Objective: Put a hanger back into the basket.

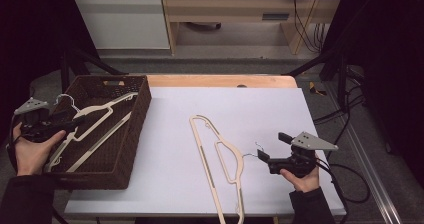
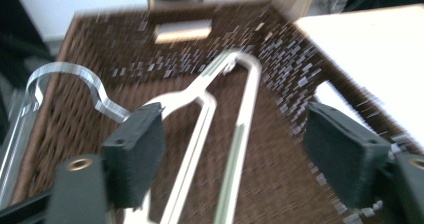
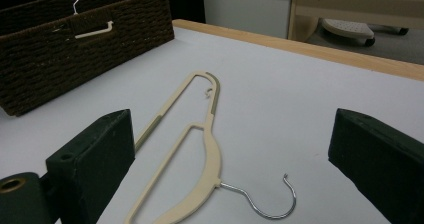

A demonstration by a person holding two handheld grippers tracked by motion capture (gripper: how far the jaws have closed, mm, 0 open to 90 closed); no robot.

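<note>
blur, crops and covered parts

the left gripper view is smeared by motion: the dark brown woven basket [image 2: 280, 49] reads as streaks, and the cream plastic hanger with a metal hook [image 2: 200, 129] inside it runs off the bottom edge behind the jaws. in the high view the second cream hanger on the white counter [image 1: 220, 159] is cut at the bottom edge, and the left hand [image 1: 31, 151] hides part of the basket's near rim.

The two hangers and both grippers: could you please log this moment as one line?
left gripper: open over basket hanger | right gripper: open by table hanger | basket: table's left
</note>
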